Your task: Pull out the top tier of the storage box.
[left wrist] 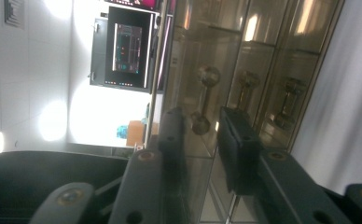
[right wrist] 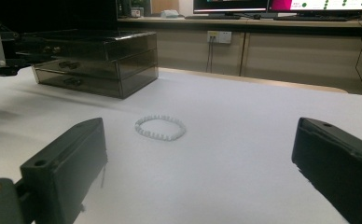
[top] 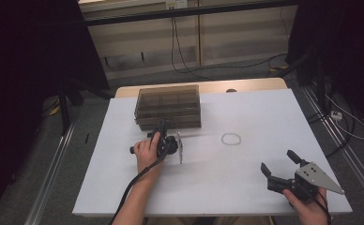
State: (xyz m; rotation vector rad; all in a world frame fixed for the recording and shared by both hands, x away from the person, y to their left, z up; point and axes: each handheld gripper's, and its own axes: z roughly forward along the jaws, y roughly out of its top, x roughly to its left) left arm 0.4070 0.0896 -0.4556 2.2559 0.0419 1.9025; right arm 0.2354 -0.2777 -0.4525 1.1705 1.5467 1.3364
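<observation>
A smoky clear drawer box stands at the table's far left. My left gripper is turned on its side, its tips up against the box front. In the left gripper view the left gripper has one small metal drawer handle in the gap between its jaws, and neither pad presses on it. A white bead bracelet lies flat mid-table, right of the box. At the near right corner my right gripper stands wide open with nothing in it, and the bracelet lies ahead of its jaws.
Two more drawer handles show on the box front. The white table has bare room around the bracelet. Beyond its far edge lie floor cables, with metal rails down both sides.
</observation>
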